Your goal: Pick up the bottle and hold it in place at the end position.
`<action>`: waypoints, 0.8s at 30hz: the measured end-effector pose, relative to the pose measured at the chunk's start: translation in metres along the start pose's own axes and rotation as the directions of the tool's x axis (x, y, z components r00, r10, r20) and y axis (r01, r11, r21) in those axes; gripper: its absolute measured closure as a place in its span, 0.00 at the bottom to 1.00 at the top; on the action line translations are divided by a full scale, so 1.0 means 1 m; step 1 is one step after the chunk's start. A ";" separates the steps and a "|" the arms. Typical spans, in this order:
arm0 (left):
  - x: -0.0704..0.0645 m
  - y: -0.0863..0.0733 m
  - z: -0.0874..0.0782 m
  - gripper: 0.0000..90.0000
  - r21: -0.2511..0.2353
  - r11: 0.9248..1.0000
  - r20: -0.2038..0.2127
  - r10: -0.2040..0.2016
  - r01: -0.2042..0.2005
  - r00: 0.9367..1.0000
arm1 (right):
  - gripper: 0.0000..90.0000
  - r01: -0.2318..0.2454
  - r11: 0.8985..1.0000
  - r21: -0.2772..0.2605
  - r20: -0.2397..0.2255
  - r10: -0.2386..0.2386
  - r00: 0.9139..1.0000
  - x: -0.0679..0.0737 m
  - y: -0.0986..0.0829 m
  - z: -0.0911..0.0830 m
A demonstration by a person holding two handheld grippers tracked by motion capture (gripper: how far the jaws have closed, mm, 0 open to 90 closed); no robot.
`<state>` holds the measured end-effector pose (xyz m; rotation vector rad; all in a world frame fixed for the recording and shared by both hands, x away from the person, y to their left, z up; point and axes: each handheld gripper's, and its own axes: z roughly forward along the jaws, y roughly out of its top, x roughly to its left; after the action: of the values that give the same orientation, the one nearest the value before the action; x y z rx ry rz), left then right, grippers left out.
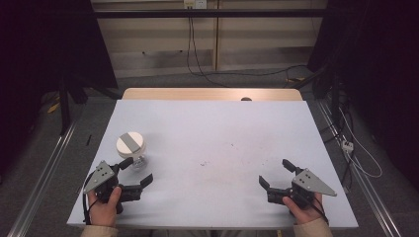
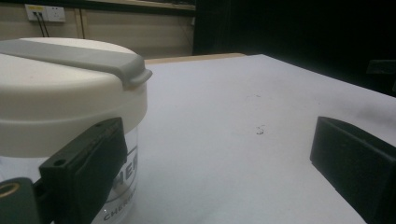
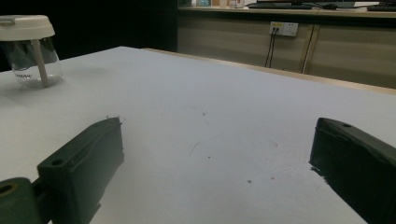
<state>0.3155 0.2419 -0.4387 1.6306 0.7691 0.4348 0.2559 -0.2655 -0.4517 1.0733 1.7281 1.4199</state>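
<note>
A clear jar (image 1: 132, 148) with a cream lid and a grey strap across it stands at the left of the pale table (image 1: 212, 128). My left gripper (image 1: 137, 170) is open just in front of it, one jaw close beside the jar's wall, nothing between the jaws. The left gripper view has the jar (image 2: 60, 107) large at the left, behind that gripper's (image 2: 219, 172) left jaw. At the table's right front my right gripper (image 1: 276, 173) stands open and holds nothing. The right gripper view looks between the jaws of the right gripper (image 3: 215, 172) and has the jar (image 3: 31, 49) far off at top left.
The table's wooden far edge (image 1: 212, 94) carries a small dark knob (image 1: 246, 98). Cables trail on the floor behind and to the right of the table. A metal rail (image 1: 44, 168) runs along the left side. Faint specks mark the table's middle (image 1: 217, 163).
</note>
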 end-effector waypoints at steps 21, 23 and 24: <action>0.010 0.000 -0.016 0.04 0.015 1.000 -0.067 -0.024 0.025 0.997 | 0.03 0.013 1.000 -0.005 0.004 -0.013 1.000 0.000 0.001 0.001; 0.012 0.000 -0.015 0.04 0.025 1.000 -0.072 -0.016 0.018 0.997 | 0.03 0.013 1.000 -0.007 0.001 -0.013 1.000 0.000 0.001 0.001; 0.015 -0.001 -0.014 0.04 0.033 0.999 -0.083 -0.019 0.022 0.996 | 0.03 0.014 1.000 -0.006 0.000 -0.014 1.000 0.000 0.001 0.001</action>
<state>0.3161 0.2625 -0.4390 1.6426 0.8584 0.4794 0.2570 -0.2645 -0.4511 1.0565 1.7271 1.4156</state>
